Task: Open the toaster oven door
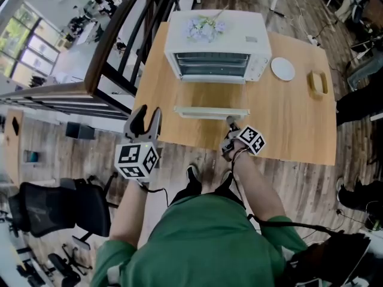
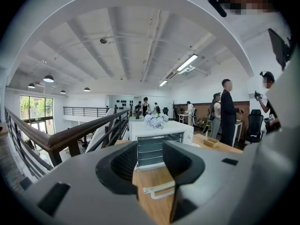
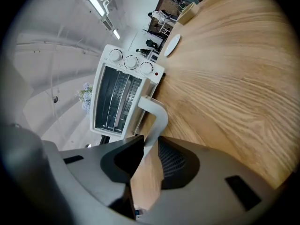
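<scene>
One door [image 1: 210, 100], judged light and stiff, is lowered flat before the toaster oven [image 1: 215, 37] on the table [image 1: 287, 118]; its handle [image 3: 158, 116] is clamped by the right gripper [image 3: 147, 146], the left gripper [image 2: 150, 161] is held open.

I read bright, even indoor light. Ceiling strip lights [image 2: 187, 62] and windows [image 2: 33, 109] slightly blown out. Tabletop [image 1: 287, 118] evenly lit, shadows soft. Both gripper views fisheye: lines bowed, corners black. Left gripper [image 2: 150, 146] and right gripper [image 3: 150, 138] soft, too near lens. White door handle [image 3: 157, 118] faintly glary. Head view sharp.
</scene>
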